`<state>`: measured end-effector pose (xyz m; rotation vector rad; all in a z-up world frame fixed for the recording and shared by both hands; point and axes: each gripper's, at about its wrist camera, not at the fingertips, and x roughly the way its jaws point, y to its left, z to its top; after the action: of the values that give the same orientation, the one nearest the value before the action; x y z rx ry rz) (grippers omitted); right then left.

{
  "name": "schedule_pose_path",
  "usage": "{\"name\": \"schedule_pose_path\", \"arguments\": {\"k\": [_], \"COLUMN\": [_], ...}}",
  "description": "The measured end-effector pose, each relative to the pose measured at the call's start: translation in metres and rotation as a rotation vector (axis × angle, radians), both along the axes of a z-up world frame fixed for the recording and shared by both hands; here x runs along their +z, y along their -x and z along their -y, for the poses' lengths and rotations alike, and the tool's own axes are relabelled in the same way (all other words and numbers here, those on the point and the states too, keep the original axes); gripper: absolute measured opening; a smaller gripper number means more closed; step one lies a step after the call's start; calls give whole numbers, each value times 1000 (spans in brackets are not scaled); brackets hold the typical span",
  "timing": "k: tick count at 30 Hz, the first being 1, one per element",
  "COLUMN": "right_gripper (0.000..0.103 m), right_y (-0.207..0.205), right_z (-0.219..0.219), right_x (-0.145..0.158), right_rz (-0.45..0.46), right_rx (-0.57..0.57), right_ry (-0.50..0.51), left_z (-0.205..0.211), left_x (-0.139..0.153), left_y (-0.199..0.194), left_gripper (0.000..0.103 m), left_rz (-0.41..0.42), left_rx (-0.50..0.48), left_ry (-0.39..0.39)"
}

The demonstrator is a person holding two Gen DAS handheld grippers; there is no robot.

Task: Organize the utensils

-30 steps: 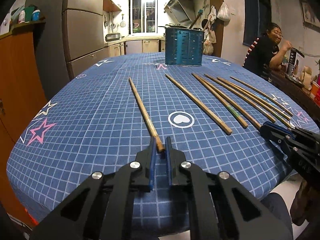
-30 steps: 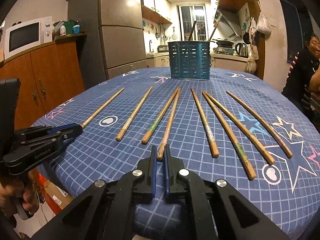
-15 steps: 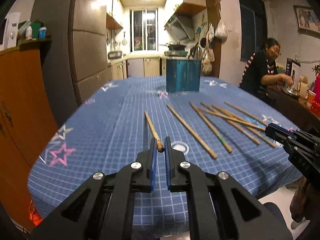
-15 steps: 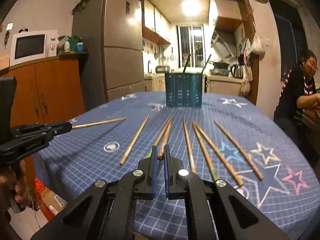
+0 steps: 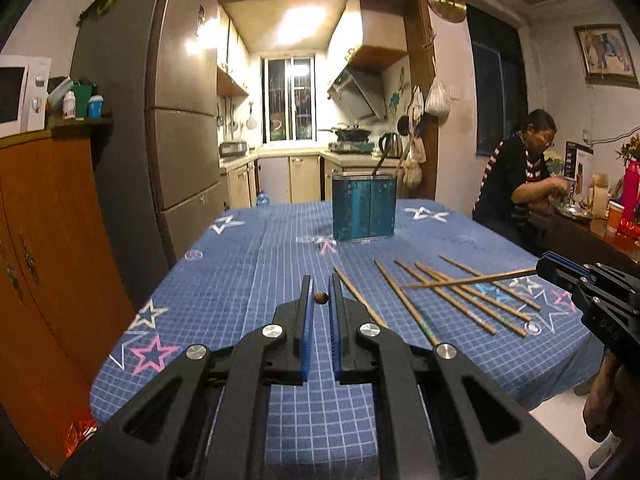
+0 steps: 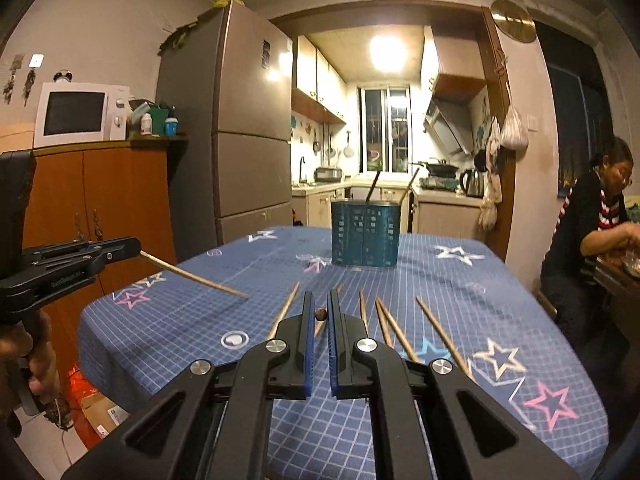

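Wooden chopsticks are pinched in both handheld grippers above a bench (image 5: 240, 276) draped in a blue grid cloth with stars. The left gripper (image 5: 320, 300) has its jaws pressed onto the butt end of one chopstick (image 6: 192, 277), which shows only as a small round tip between the blue pads in its own view; from the right wrist view the same stick juts out of the jaws and slopes down over the cloth, its far end near the surface. The right gripper (image 6: 320, 314) likewise pinches a second chopstick (image 5: 468, 280) by its end, the shaft reaching out level across the loose chopsticks (image 5: 460, 296) that lie fanned on the cloth. Those loose sticks lie between the two grippers and the blue slotted utensil holder (image 5: 363, 208), which stands upright well beyond them at the far side of the bench with utensil handles poking from its top. A person (image 5: 516, 184) in a dark striped top sits at a side counter to the right.
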<state>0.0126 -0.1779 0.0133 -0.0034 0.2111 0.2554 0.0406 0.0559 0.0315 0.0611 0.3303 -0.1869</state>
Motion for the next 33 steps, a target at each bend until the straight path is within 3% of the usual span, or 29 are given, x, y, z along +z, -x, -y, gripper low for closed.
{"name": "schedule_pose_path", "arguments": {"k": [7, 18, 20, 24, 28, 33], "right_gripper": [7, 7, 7, 7, 7, 7], "right_y": [-6, -53, -63, -84, -94, -96], "right_z": [7, 20, 19, 20, 19, 18], "right_x": [29, 67, 74, 86, 94, 95], "right_rz": [42, 12, 10, -6, -1, 15], "right_rx": [26, 95, 101, 111, 111, 114], "right_ry": [-10, -60, -57, -61, -44, -37], "left_z": [0, -7, -7, -9, -11, -25], "left_x": [23, 51, 56, 67, 67, 44], "left_y": [-3, -37, -46, -64, -74, -81], "left_gripper": [6, 6, 0, 0, 0, 0], "left_rz": [56, 81, 82, 74, 59, -16], "left_rx": [-9, -36, -40, -52, -53, -24], "left_ry": [5, 41, 44, 62, 42, 21]}}
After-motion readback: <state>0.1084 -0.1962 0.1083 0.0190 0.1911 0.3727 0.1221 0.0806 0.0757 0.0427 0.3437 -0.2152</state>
